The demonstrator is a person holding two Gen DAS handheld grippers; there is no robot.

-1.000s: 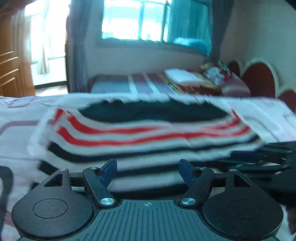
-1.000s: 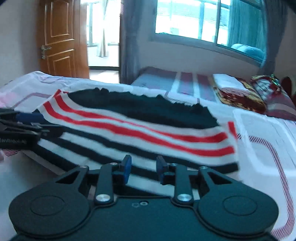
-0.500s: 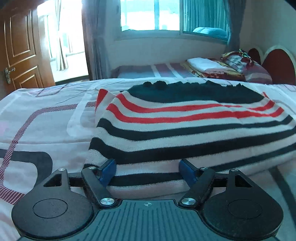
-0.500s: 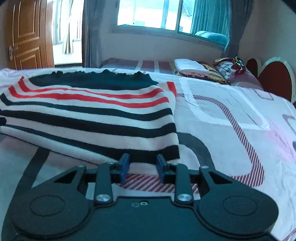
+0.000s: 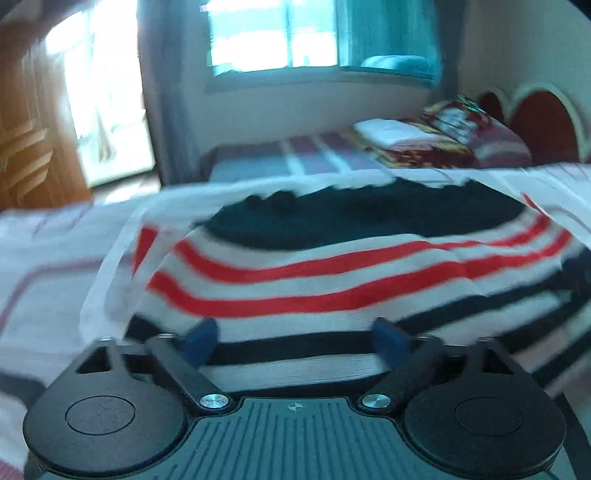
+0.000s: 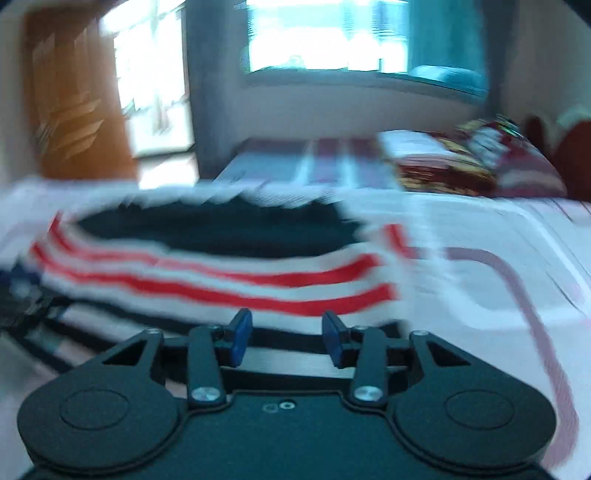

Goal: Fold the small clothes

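Mostly blurred, striped sweater (image 5: 332, 280) runs off frame.

A wooden door (image 6: 77, 107) is standing at the left beside a bright doorway. A window (image 5: 280, 35) with teal curtains is glowing on the far wall. Beneath it, a second bed (image 5: 295, 162) is carrying a white pillow (image 5: 391, 131) and a red patterned blanket (image 6: 454, 166).

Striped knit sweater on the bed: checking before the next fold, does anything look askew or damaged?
Nothing stands out. The red, white and black striped knit sweater lies flat on the patterned bedsheet; blur hides fine detail.
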